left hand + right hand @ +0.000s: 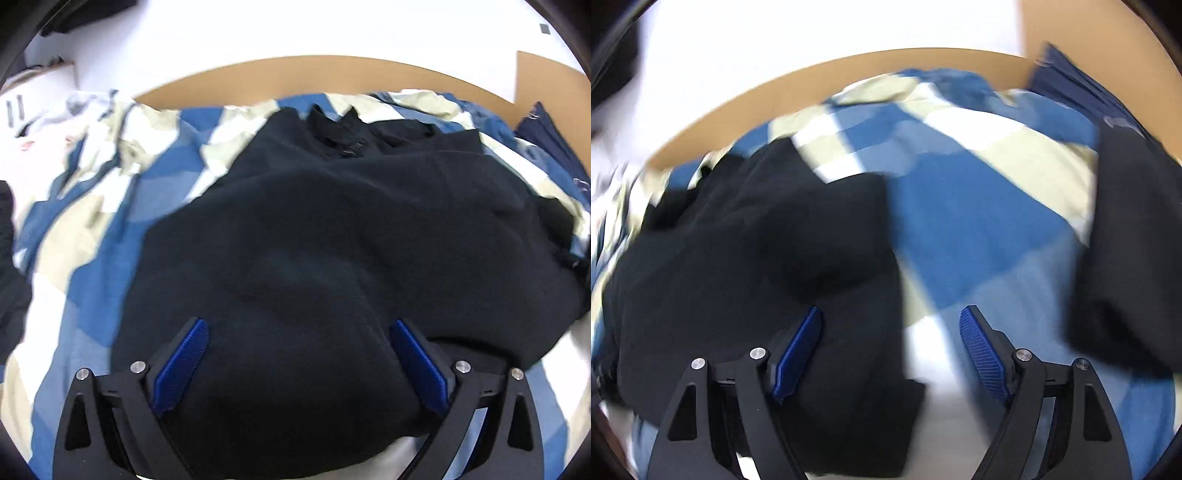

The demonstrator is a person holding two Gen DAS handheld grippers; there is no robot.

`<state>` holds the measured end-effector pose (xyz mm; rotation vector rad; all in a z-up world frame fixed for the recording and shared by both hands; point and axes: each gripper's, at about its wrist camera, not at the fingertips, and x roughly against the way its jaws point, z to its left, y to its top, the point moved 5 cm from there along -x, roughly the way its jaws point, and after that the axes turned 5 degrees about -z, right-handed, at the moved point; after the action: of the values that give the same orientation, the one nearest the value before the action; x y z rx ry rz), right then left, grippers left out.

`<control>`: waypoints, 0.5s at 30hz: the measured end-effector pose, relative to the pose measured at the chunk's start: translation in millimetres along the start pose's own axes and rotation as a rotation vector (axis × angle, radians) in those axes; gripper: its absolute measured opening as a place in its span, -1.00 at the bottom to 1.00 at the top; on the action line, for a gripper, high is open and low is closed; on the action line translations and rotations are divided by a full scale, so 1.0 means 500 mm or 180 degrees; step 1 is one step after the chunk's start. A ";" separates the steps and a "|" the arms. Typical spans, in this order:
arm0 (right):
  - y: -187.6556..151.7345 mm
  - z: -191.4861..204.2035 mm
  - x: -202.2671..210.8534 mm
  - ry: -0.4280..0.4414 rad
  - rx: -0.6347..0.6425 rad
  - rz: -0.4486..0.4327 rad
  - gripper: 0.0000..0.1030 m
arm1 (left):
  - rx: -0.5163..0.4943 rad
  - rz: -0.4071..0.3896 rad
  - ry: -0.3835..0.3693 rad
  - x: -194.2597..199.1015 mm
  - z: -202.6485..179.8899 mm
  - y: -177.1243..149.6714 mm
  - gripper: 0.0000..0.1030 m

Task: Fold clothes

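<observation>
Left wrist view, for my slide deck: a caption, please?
Open left gripper above a dark navy fabric garment lying on a blue, cream and white checked bedspread.

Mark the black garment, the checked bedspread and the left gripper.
black garment [332, 240], left wrist view, middle of its body.
checked bedspread [92, 240], left wrist view, bare blue patch.
left gripper [299, 362], left wrist view, midway between fingertips.

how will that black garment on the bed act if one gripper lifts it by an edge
The black garment will probably droop and sag, since it lies in soft wrinkles over the checked bedcover. It looks thick and partly doubled over, so layers may slide apart. It seems matte rather than slippery, so the ribbed pads should hold.
</observation>
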<state>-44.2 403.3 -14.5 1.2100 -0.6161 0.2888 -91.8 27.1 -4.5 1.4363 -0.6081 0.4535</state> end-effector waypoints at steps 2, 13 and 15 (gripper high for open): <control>0.008 0.043 0.039 0.0517 0.0145 -0.0250 0.55 | 0.0100 0.0026 -0.0054 -0.004 0.007 -0.001 0.97; -0.028 0.090 -0.023 0.0268 0.0438 0.0213 0.74 | 0.0199 0.0030 -0.0174 0.002 0.007 -0.004 0.99; -0.021 0.021 -0.020 0.0130 -0.0020 0.0198 0.74 | 0.0277 0.0029 -0.0188 0.004 0.016 -0.005 1.00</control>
<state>-49.9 391.2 -26.5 1.1775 -0.6194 0.3627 -89.6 19.0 -4.7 1.5347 -0.6491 0.4508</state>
